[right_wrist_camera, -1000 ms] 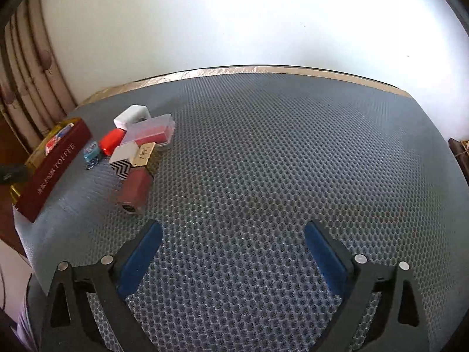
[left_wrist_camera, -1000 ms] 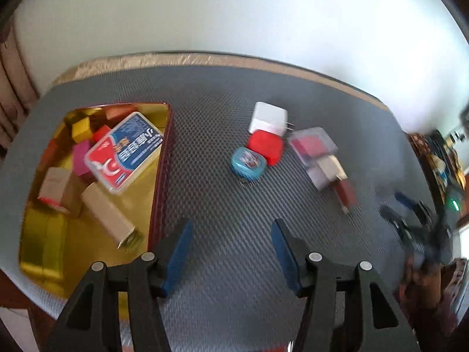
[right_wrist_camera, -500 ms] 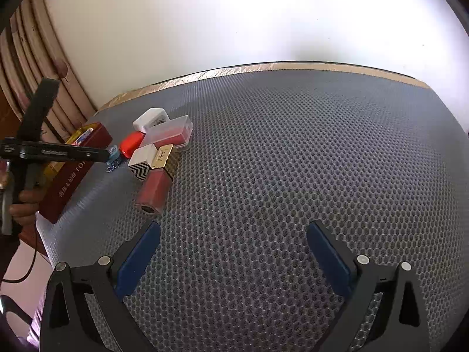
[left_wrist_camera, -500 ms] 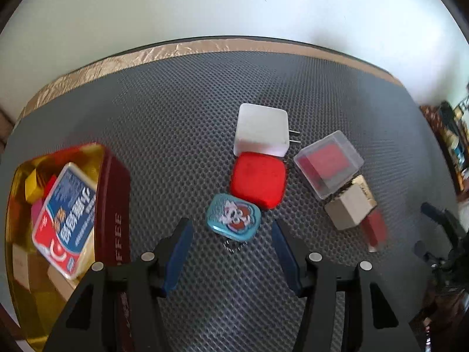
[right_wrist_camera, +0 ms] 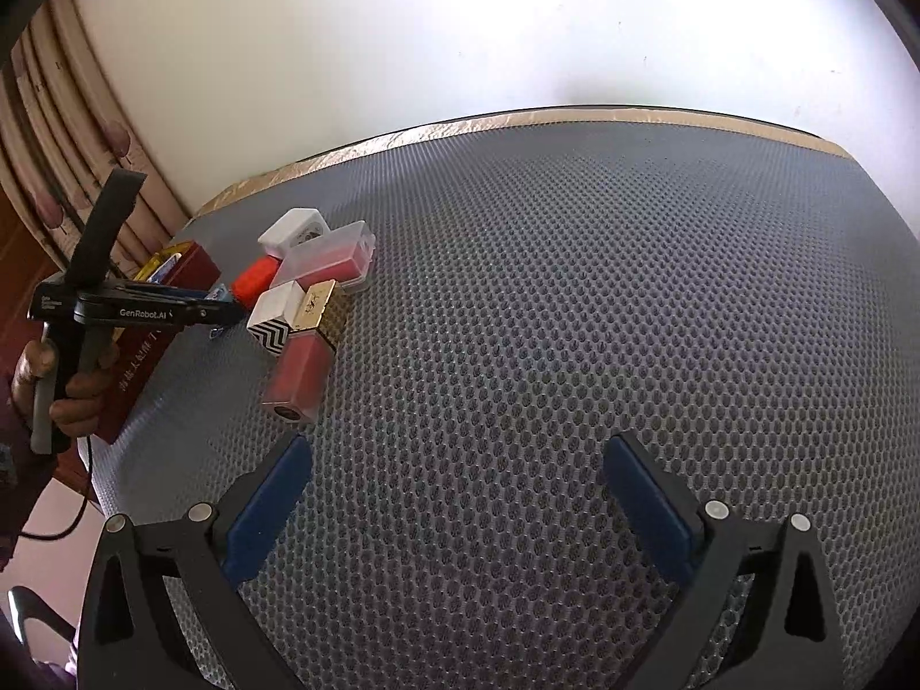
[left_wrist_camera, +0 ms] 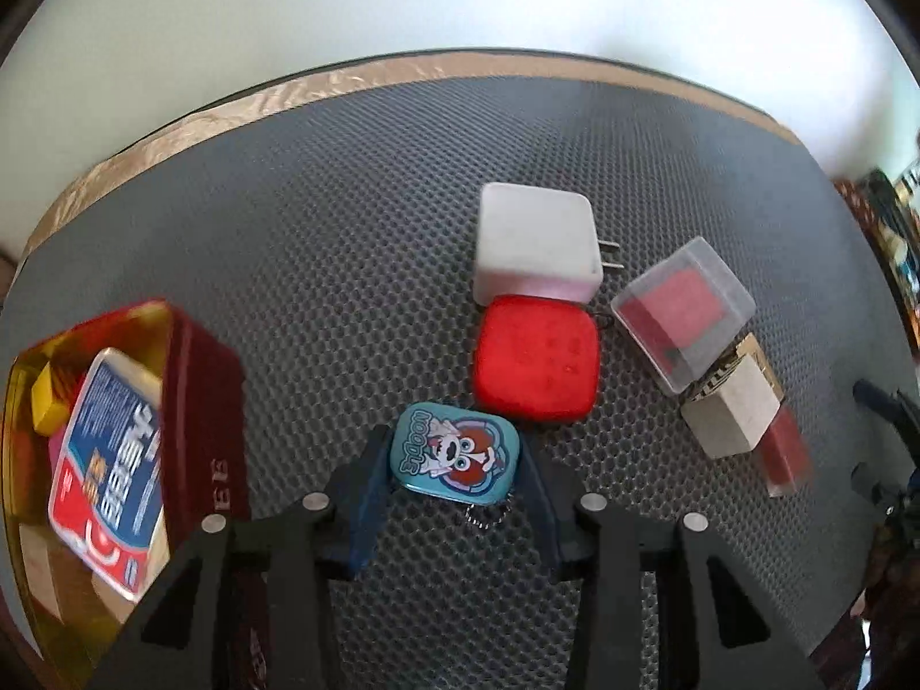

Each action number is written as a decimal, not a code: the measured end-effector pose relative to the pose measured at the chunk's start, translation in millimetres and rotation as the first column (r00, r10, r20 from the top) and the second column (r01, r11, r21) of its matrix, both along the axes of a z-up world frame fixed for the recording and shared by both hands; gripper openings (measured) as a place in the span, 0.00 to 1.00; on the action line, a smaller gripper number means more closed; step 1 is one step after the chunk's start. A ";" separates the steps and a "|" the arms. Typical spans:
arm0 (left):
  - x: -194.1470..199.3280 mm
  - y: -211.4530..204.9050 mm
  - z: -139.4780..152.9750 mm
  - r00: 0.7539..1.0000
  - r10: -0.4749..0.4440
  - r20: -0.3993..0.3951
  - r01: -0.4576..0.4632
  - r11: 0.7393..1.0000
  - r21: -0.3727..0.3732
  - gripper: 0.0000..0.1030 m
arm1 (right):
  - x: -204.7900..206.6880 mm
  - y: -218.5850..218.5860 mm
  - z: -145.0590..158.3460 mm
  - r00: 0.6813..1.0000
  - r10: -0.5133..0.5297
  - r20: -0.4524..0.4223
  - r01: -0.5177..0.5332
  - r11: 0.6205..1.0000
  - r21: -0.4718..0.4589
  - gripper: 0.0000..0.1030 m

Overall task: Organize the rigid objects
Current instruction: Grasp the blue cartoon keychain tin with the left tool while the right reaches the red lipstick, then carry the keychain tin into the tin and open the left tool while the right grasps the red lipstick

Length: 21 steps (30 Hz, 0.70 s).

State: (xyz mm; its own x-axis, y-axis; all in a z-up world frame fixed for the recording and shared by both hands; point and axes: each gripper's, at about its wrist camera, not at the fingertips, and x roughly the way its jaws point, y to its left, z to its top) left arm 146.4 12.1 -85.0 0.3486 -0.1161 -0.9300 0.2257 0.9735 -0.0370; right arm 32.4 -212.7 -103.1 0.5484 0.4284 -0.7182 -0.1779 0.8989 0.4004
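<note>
- The left claw [left_wrist_camera: 455, 474] straddles the small teal cartoon tin [left_wrist_camera: 456, 460] on the desk [left_wrist_camera: 356, 264]; its jaws have just been closing, and the blue pads [left_wrist_camera: 368, 483] now appear to press the tin's two short ends.
- The tin lies flat on the grey honeycomb mat, just in front of the red square case [left_wrist_camera: 536, 359], close to it and perhaps touching at a corner, with its little ball chain [left_wrist_camera: 486, 517] trailing towards the claw.
- The red toffee box [left_wrist_camera: 201, 402], already holding a blue-and-red card tin [left_wrist_camera: 109, 477] and blocks, stands near on the left; I judge it to be the place for the tin.
- To do this step well: firm up the grip before lifting, keep the pads centred on the tin's ends, and lift straight up so the red case is not dragged.
- The tin's smooth rounded edges could slip, and the loose chain might catch on the mat.
- The right claw [right_wrist_camera: 457, 494] hangs wide open over bare mat, holding nothing, well apart from the cluster.
</note>
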 end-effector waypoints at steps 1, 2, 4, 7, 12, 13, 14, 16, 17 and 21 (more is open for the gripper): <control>-4.4 1.1 1.0 1.000 0.014 0.009 -0.014 1.000 -0.001 0.42 | 0.5 0.5 -0.1 1.000 0.001 -0.001 -0.001 1.000 -0.002 0.99; -12.4 2.3 2.1 0.999 0.029 0.019 -0.029 1.000 -0.001 0.42 | 0.6 1.1 0.0 1.000 0.001 0.000 -0.001 1.000 -0.003 0.99; -28.4 3.4 5.5 0.997 0.064 0.036 -0.064 0.998 -0.006 0.42 | 0.7 0.6 0.6 1.000 -0.001 0.003 0.001 1.000 -0.006 0.99; -56.0 5.9 13.3 0.993 0.116 0.039 -0.114 0.992 -0.051 0.42 | 2.8 3.1 4.5 1.000 0.006 0.004 -0.006 1.000 0.004 0.99; -86.3 10.9 27.7 0.988 0.150 0.025 -0.146 0.981 -0.128 0.42 | 9.7 37.6 23.3 0.993 0.107 0.039 -0.108 0.994 0.027 0.97; -92.2 11.6 29.1 0.989 0.148 0.012 -0.145 0.980 -0.140 0.42 | 12.5 48.2 25.7 0.990 0.132 0.041 -0.133 0.991 0.019 0.93; -94.9 15.7 31.2 0.989 0.150 0.006 -0.148 0.978 -0.145 0.42 | 14.9 57.0 26.8 0.988 0.148 0.040 -0.149 0.989 0.008 0.86; -102.6 12.9 36.8 0.988 0.151 -0.005 -0.150 0.976 -0.155 0.42 | 20.8 74.9 27.8 0.984 0.178 0.030 -0.177 0.984 -0.012 0.78; -106.2 14.3 38.1 0.989 0.148 -0.009 -0.148 0.976 -0.161 0.42 | 23.3 81.5 28.2 0.982 0.186 0.028 -0.186 0.982 -0.018 0.78; -125.8 18.2 49.0 0.988 0.155 0.006 -0.151 0.974 -0.171 0.42 | 32.2 101.6 29.4 0.979 0.203 0.025 -0.201 0.977 -0.074 0.78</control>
